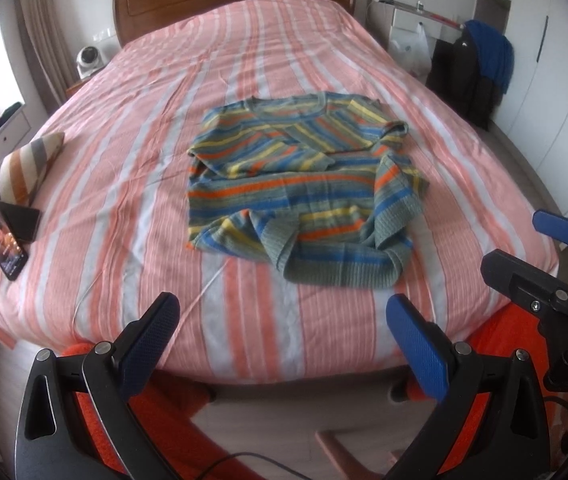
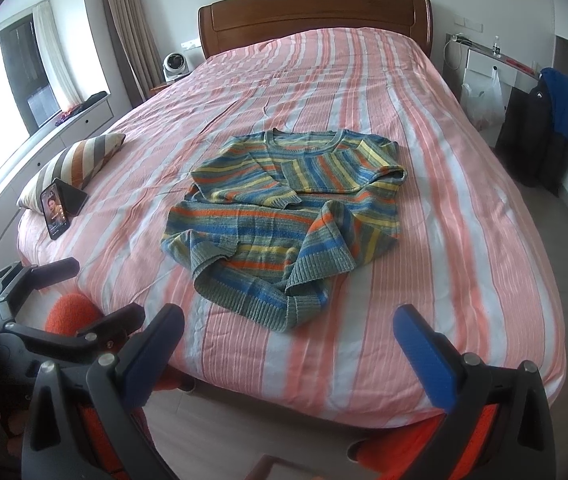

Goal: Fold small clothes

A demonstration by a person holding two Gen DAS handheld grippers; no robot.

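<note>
Black hand-held gripper [image 1: 284, 344] frames, blue textured pads [image 1: 418, 346], silver screws, perhaps orange fleecy sleeves.

Striped bed [image 1: 324, 40] w/ sweater [image 1: 304, 184], pillow [image 1: 15, 172], 2 phones [image 1: 5, 246].

left gripper [image 1: 281, 334] jaws apart, empty | striped sweater [image 1: 304, 184] on bed [image 1: 123, 160]

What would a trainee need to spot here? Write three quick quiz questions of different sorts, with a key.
1. True or false: the left gripper holds the striped sweater.
2. The lit phone leans against: A) the headboard B) the striped pillow C) the sweater.
3. Fill in: both sleeves lie folded across the sweater's ____.

Key: 1 false, both it and the right gripper are open and short of the bed; 2 B; 3 body.
</note>
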